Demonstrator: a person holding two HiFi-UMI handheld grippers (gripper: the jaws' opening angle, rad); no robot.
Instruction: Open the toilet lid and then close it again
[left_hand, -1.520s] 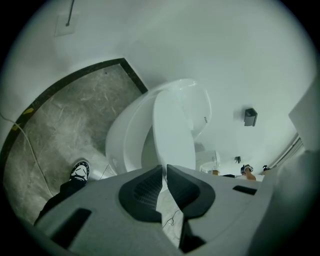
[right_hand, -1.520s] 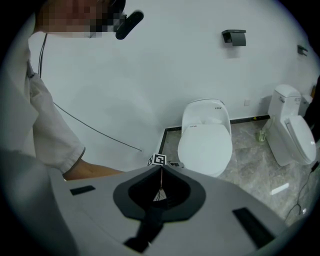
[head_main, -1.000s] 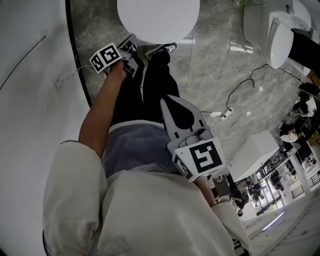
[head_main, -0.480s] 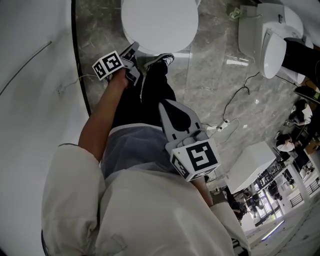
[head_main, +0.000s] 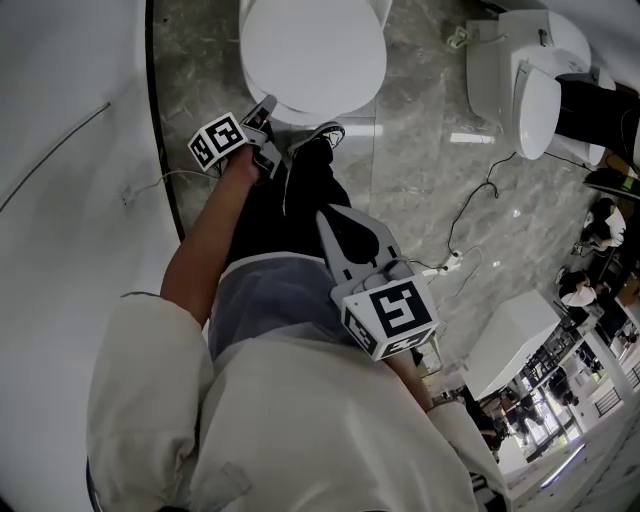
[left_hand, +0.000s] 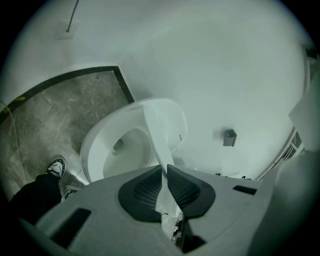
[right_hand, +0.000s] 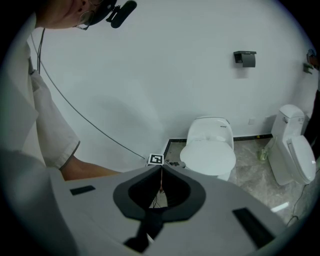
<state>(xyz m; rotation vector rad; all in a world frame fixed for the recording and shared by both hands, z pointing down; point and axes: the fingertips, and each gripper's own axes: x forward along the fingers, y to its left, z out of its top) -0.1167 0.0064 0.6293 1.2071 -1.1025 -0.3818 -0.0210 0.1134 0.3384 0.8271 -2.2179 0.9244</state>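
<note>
Pinching the front edge of the glossy white oval toilet lid (left_hand: 167, 122) in my left gripper (left_hand: 163, 169), I hold it partly raised off the white ceramic bowl (left_hand: 95, 147). Opening it fully and closing it are left to do. My right gripper (right_hand: 161, 170) hangs shut and empty.

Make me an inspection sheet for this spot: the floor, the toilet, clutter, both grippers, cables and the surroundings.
Surface: glossy grey marble floor.
Job's things: toilet with its lid partly raised, bowl showing.
Clutter: small greenish item on the floor, too small to tell.
Grippers: left gripper shut on the lid's edge; right gripper shut, empty.
Cables: black cable running to a white plug block.
Surroundings: second toilet, white wall, paper holder.
</note>
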